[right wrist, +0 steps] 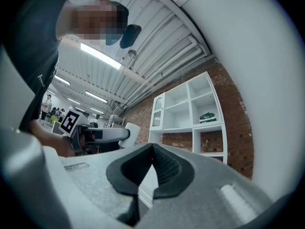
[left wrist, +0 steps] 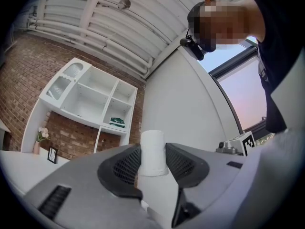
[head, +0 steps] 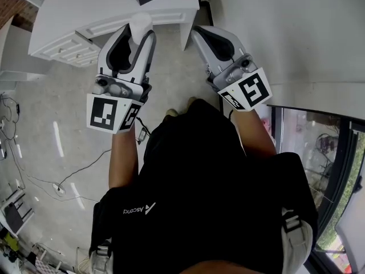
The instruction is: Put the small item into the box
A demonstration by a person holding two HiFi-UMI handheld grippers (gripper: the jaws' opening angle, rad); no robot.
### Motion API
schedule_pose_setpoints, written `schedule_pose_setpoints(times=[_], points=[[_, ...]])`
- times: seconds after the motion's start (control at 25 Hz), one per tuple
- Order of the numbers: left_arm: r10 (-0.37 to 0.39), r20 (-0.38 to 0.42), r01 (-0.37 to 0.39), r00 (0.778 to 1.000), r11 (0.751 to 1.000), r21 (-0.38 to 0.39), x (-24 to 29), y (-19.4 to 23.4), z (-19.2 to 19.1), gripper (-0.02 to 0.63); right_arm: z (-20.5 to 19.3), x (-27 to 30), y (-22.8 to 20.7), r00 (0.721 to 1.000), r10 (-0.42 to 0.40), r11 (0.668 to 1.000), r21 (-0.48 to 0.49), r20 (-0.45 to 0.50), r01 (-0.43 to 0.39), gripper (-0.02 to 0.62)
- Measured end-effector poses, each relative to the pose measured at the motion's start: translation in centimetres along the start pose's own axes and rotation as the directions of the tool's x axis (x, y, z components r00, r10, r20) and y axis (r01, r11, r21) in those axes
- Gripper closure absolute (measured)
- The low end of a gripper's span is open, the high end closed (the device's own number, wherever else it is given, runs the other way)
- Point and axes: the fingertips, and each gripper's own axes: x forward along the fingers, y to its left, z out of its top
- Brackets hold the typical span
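white roll (left wrist: pixel 153 144) clamped in my left gripper (left wrist: pixel 152 156)
it looks light and crushable, so i'd hold its middle gently; my right gripper (right wrist: pixel 152 149) is pinched together, empty.

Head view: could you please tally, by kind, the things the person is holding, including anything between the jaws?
Grippers: 2 (left gripper, right gripper)
White cylinder, gripped in the left jaws: 1
Total: 3

Head cam stares steeply down at the floor (head: pixel 68 113); cams on the left gripper (left wrist: pixel 152 145) and right gripper (right wrist: pixel 153 147) hug their jaws, angled up, both catching the white shelf (left wrist: pixel 90 99).
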Motion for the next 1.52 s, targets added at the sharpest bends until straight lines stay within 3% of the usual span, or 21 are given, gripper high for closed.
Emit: schedule_pose_setpoints(times=[0.6,1.2,1.52], points=[[-0.009,-0.023,0.009,1.000,1.000,0.003,3.7,4.8,-1.9,0.443,-2.2,4.4,-4.9,1.000,-0.030,0.999,-0.013,0.003,0.030,0.594],[0.013,-0.149,-0.011,0.989,1.000,0.009,18.3,12.7,-9.9,0.443,-8.4,12.0,-19.3,1.000,0.004,1.000,0.011,-0.017,-0.004,0.594],[0.066,-0.279,-0.062,0.958,0.998,0.022,25.2,16.6,-16.1,0.443,-12.0,15.2,-26.9,0.999,0.044,0.998,0.043,-0.032,-0.043,0.594]])
